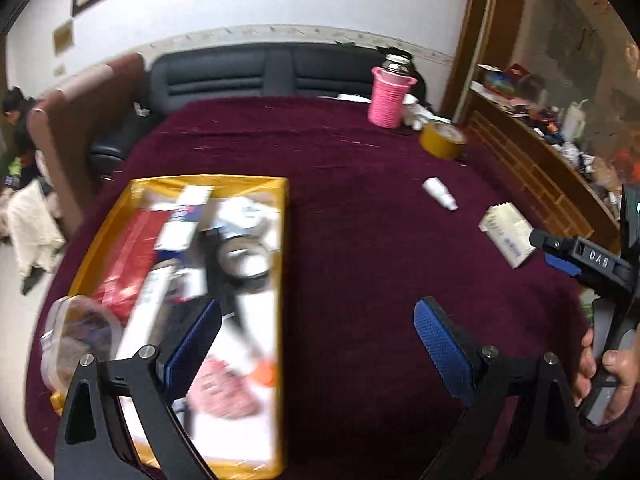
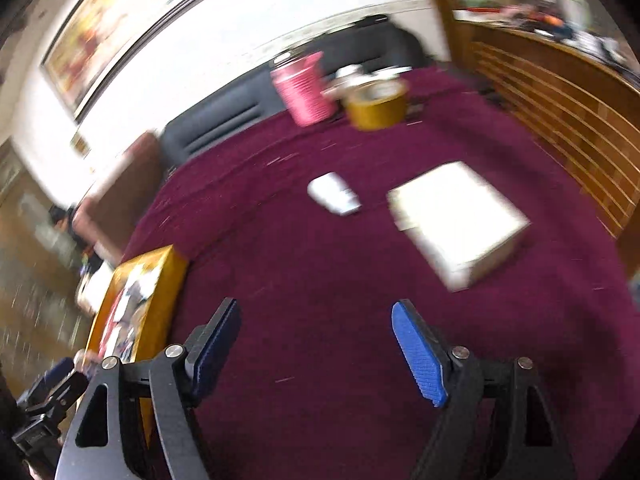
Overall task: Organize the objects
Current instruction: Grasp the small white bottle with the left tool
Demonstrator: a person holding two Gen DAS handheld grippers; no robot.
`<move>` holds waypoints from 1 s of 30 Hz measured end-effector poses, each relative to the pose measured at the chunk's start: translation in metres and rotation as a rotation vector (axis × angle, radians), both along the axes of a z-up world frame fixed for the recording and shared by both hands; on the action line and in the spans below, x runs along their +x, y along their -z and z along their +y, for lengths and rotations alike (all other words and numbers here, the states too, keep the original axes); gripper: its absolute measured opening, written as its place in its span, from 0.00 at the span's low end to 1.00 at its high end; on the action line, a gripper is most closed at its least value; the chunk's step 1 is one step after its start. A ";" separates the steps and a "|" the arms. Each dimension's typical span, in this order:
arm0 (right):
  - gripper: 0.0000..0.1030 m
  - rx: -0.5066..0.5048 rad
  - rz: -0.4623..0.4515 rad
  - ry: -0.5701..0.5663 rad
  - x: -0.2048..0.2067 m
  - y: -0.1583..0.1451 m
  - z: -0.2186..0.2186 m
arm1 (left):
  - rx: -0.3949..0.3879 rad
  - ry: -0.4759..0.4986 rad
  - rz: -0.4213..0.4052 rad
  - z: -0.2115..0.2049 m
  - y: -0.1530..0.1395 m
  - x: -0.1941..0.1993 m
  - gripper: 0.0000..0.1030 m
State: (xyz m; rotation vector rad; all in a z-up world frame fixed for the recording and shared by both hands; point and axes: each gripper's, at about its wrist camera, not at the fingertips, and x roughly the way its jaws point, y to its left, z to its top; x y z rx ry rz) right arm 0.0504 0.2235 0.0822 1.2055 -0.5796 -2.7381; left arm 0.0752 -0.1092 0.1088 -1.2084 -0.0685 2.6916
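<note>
1. The left gripper (image 1: 318, 344) hangs over the maroon cloth (image 1: 360, 240), its blue pads (image 1: 444, 348) spread wide with nothing between them.
2. Under its left finger sits a yellow tray (image 1: 285, 240), already crowded with a red packet (image 1: 132, 256), a roll of tape (image 1: 244, 258), papers and small cartons; the contents are blurred, so little more can be made out.
3. A clear plastic bag (image 1: 76, 336) lies against the tray's near left corner.
4. The right gripper (image 2: 316, 340) is likewise released and empty, its jaws parted above bare cloth; from the left wrist view it juts in at the far right edge, gripped by a person's hand (image 1: 600, 372).
5. Ahead and to the right of the right gripper lies a white box (image 2: 456, 216), flat on the cloth; just left of it, apart from it, lies a small white bottle (image 2: 334, 194) on its side.
6. Farther ahead, near the table's far edge, stand a pink cup (image 2: 306, 88) and a roll of yellow tape (image 2: 376, 106), close beside each other.
7. A dark sofa (image 1: 260, 72) backs the table; a wooden cabinet (image 1: 532, 160) lines the right.
</note>
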 end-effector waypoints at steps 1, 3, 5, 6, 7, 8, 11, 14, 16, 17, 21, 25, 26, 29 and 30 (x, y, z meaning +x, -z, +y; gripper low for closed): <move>0.81 -0.002 0.000 0.026 0.000 -0.001 0.012 | 0.016 0.015 -0.006 0.009 -0.001 -0.007 0.94; 0.81 -0.004 -0.002 0.078 0.000 0.000 0.037 | 0.035 0.040 -0.007 0.025 -0.003 -0.022 0.94; 0.81 -0.004 -0.008 0.107 -0.005 0.002 0.056 | 0.058 0.060 -0.021 0.044 -0.002 -0.041 0.94; 0.81 -0.010 -0.010 0.118 -0.007 0.003 0.063 | 0.076 0.066 -0.037 0.053 0.000 -0.052 0.94; 0.82 -0.021 -0.012 0.132 -0.010 0.003 0.070 | 0.105 0.074 -0.052 0.062 0.002 -0.063 0.94; 0.81 -0.036 -0.012 0.148 -0.013 0.004 0.078 | 0.132 0.080 -0.061 0.070 0.004 -0.073 0.94; 0.82 -0.065 -0.002 0.182 -0.031 0.003 0.096 | 0.157 0.071 -0.082 0.097 0.015 -0.103 0.94; 0.82 -0.070 0.015 0.197 -0.056 0.002 0.110 | 0.158 0.057 -0.116 0.125 0.029 -0.136 0.94; 0.82 -0.072 0.015 0.196 -0.067 0.006 0.116 | 0.156 0.036 -0.146 0.141 0.040 -0.157 0.93; 0.82 -0.076 0.013 0.194 -0.072 0.009 0.119 | 0.155 0.029 -0.156 0.148 0.046 -0.166 0.93; 0.82 -0.102 0.006 0.181 -0.082 0.022 0.129 | 0.081 -0.010 -0.190 0.177 0.069 -0.201 0.93; 0.82 -0.138 0.003 0.175 -0.081 0.034 0.139 | 0.030 -0.031 -0.196 0.195 0.086 -0.224 0.93; 0.82 -0.153 0.003 0.176 -0.080 0.037 0.141 | 0.014 -0.035 -0.194 0.200 0.089 -0.229 0.93; 0.82 -0.204 -0.011 0.165 -0.080 0.046 0.146 | -0.010 -0.030 -0.194 0.212 0.097 -0.240 0.93; 0.82 -0.219 -0.019 0.159 -0.081 0.049 0.147 | -0.021 -0.026 -0.193 0.217 0.100 -0.243 0.93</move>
